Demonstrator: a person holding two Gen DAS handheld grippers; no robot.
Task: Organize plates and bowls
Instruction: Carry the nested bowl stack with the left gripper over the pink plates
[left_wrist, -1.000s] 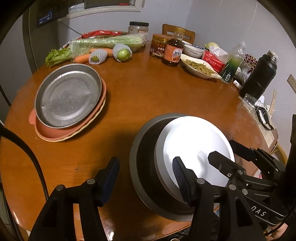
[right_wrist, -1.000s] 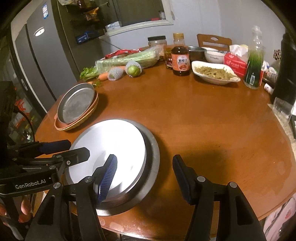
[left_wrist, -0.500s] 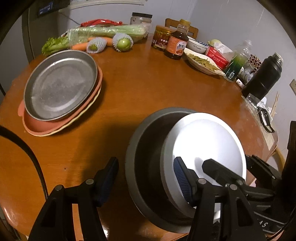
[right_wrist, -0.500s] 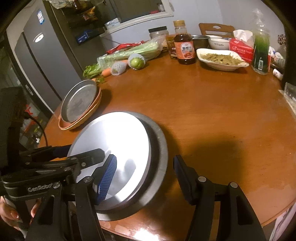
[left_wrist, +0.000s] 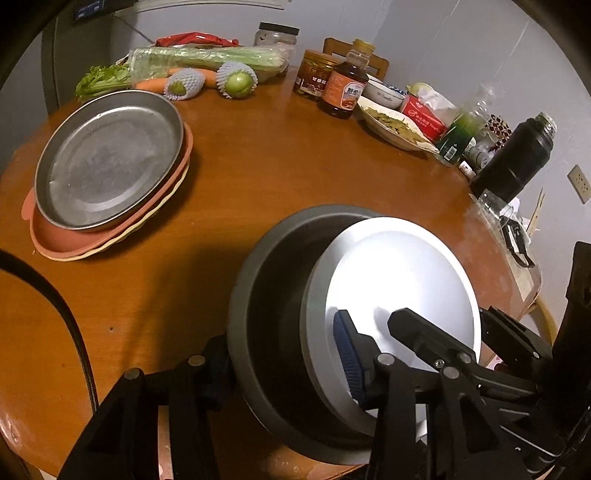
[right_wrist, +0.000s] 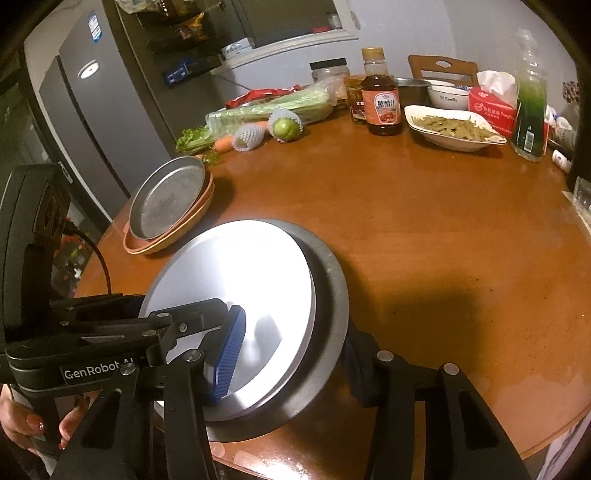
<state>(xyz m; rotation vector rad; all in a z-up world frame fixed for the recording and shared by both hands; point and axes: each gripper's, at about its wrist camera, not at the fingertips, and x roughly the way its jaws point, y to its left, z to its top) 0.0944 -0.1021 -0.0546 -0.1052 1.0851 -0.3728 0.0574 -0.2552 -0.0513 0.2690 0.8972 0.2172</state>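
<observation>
- Plate stack (left_wrist: 107, 162) (steel one on top, pink beneath) sits at the table's (left_wrist: 280, 162) left.
- Left gripper (left_wrist: 284, 365) has just been closing and now pinches the grey bowl's (left_wrist: 266, 317) near-left rim.
- White plate (left_wrist: 402, 280) lies tilted inside the bowl at the near edge.
- Right gripper (right_wrist: 295, 350), also just closing, clamps the opposite rim, with its blue pad (right_wrist: 231, 354) over the plate.

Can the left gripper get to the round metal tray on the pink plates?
Probably not right now: the left gripper is clamped on the dark grey bowl, though bare table leads to the metal tray.
</observation>
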